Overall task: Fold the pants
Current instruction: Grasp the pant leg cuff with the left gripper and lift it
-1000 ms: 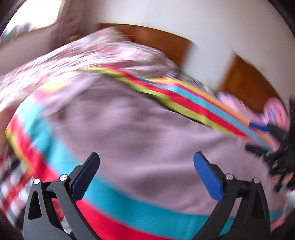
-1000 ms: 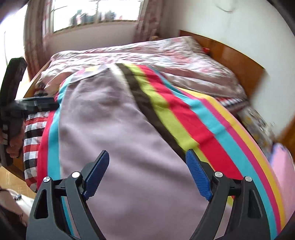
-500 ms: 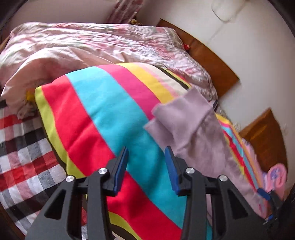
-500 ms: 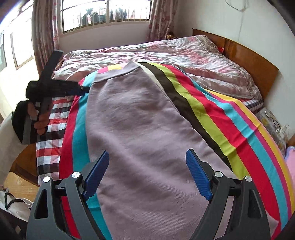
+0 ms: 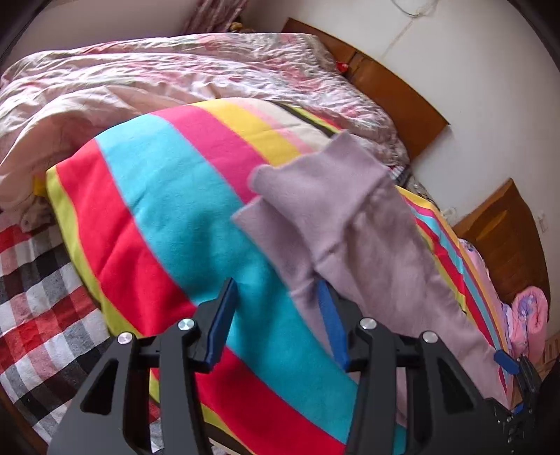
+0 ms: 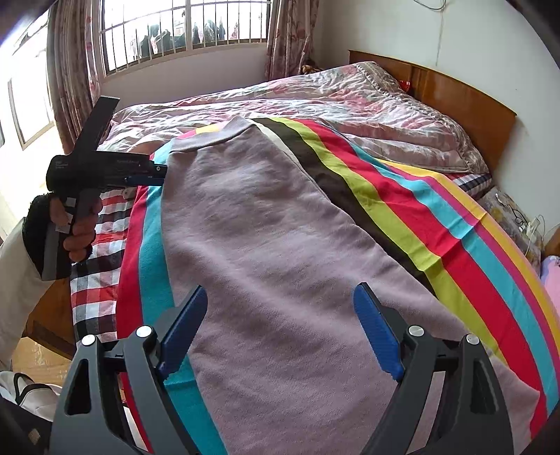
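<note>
Barred window [image 6: 182, 33], wooden headboard [image 6: 465, 101], white wall [image 5: 483, 84]

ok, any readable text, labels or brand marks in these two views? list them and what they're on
None readable.
Left gripper body, seen in the right wrist view: faint light lettering along its side, too small and blurred to read.
Pants, striped blanket, headboard: no print or label visible.

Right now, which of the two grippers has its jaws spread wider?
The right gripper: its jaws stand wide apart over the pants. The left gripper shows a narrower gap, at the pants' edge.
</note>
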A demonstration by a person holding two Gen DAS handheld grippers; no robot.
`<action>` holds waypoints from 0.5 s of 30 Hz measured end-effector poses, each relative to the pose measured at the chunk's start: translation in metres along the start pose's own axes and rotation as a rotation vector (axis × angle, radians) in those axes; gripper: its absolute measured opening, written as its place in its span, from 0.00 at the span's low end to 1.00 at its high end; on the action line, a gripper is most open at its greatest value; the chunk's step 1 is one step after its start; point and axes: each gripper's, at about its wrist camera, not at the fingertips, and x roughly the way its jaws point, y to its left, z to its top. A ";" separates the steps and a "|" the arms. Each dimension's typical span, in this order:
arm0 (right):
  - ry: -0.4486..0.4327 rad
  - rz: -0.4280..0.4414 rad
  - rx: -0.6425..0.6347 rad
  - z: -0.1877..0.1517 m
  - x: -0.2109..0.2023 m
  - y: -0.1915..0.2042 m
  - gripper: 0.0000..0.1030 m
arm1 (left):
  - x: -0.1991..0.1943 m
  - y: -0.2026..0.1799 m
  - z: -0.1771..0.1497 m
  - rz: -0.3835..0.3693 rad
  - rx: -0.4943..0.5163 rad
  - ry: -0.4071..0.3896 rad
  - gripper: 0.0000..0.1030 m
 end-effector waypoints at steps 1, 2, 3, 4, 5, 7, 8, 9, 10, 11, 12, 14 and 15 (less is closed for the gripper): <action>-0.001 -0.001 0.003 -0.001 -0.001 0.000 0.80 | 0.000 -0.008 -0.001 -0.014 0.016 0.002 0.46; -0.003 -0.005 0.008 -0.001 -0.002 -0.001 0.80 | 0.001 -0.014 -0.001 -0.023 0.028 0.008 0.46; -0.004 -0.007 0.010 -0.002 -0.004 -0.002 0.80 | 0.005 -0.017 -0.001 -0.030 0.026 0.016 0.46; -0.006 -0.010 0.014 -0.003 -0.005 -0.002 0.80 | 0.009 -0.016 0.001 -0.033 0.014 0.026 0.46; -0.009 -0.013 0.017 -0.003 -0.007 -0.003 0.80 | 0.014 -0.013 0.003 -0.047 -0.007 0.036 0.46; -0.017 -0.022 0.033 -0.007 -0.015 -0.007 0.80 | 0.019 0.000 0.009 -0.109 -0.053 0.033 0.47; -0.017 -0.028 0.040 -0.009 -0.016 -0.009 0.81 | 0.019 0.006 0.011 -0.156 -0.080 0.025 0.46; -0.015 -0.032 0.046 -0.011 -0.017 -0.011 0.81 | 0.019 0.017 0.014 -0.244 -0.116 0.001 0.39; -0.013 -0.036 0.055 -0.014 -0.018 -0.013 0.81 | 0.020 0.021 0.017 -0.298 -0.125 -0.004 0.33; -0.010 -0.039 0.067 -0.018 -0.019 -0.016 0.81 | 0.023 0.024 0.018 -0.322 -0.124 0.006 0.26; -0.005 -0.041 0.081 -0.022 -0.019 -0.019 0.81 | 0.026 0.026 0.017 -0.339 -0.114 0.011 0.25; 0.010 -0.046 0.111 -0.030 -0.017 -0.023 0.81 | 0.027 0.026 0.014 -0.360 -0.096 0.006 0.21; 0.024 -0.053 0.118 -0.035 -0.014 -0.025 0.81 | 0.027 0.027 0.011 -0.364 -0.090 -0.002 0.17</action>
